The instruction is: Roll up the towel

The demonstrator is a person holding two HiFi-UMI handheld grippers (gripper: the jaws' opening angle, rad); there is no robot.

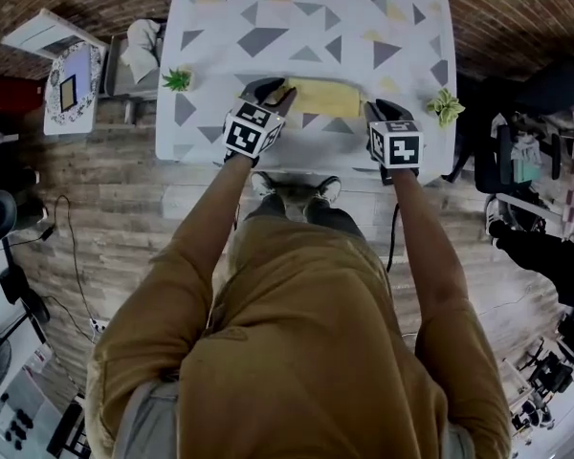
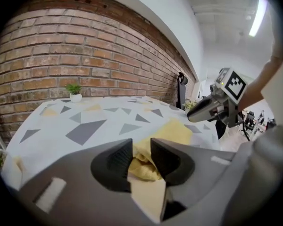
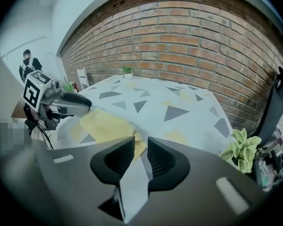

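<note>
A yellow towel (image 1: 323, 97) lies folded into a long strip near the front edge of the white table (image 1: 316, 27) with grey and yellow triangles. My left gripper (image 1: 275, 94) is at the strip's left end. In the left gripper view its jaws (image 2: 141, 157) are nearly closed on a bunched fold of the towel (image 2: 172, 131). My right gripper (image 1: 383, 111) is at the strip's right end. In the right gripper view its narrow jaws (image 3: 140, 149) pinch the towel (image 3: 104, 124) by its corner. Each gripper shows in the other's view: the right gripper (image 2: 212, 108) and the left gripper (image 3: 61, 102).
Two small potted plants (image 1: 177, 79) (image 1: 446, 106) stand at the table's left and right edges beside the grippers. A brick wall (image 3: 188, 36) runs behind the table. A chair (image 1: 139, 55) is at the table's left. Another person (image 3: 28, 62) stands far off.
</note>
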